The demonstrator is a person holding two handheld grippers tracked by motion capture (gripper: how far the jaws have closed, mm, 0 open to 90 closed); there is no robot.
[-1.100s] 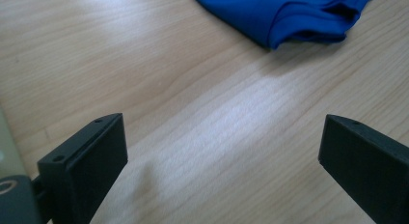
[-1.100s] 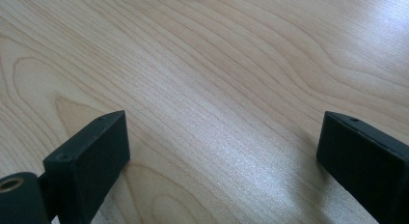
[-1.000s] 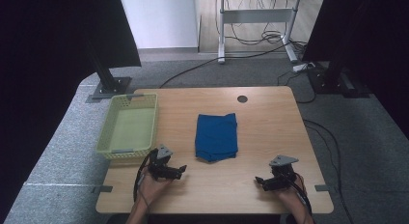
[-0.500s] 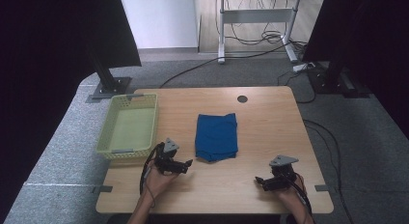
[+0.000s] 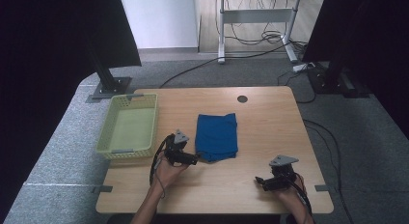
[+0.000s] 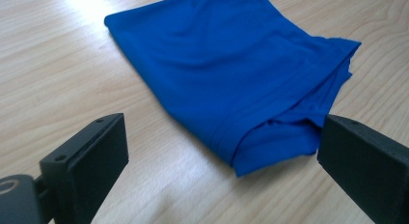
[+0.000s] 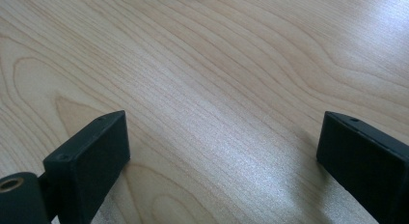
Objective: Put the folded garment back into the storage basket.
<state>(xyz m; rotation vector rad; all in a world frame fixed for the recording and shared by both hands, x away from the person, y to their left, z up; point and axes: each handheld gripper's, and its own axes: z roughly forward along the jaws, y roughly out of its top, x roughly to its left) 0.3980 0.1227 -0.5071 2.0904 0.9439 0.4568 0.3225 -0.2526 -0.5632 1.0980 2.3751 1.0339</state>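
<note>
A folded blue cloth lies flat in the middle of the wooden table. My left gripper is just off the cloth's near left corner, pointing at it. In the left gripper view the jaws stand wide apart, open, and the blue cloth lies ahead with its near corner between them, untouched. My right gripper rests low near the table's front right, open, with bare wood between its jaws.
A pale green plastic basket stands at the table's left edge, nothing visible inside. A dark round hole sits near the table's far edge. Black stands and cables are on the floor beyond.
My left gripper has moved forward and to the right, up to the cloth's near left corner. The right gripper has stayed in place.
</note>
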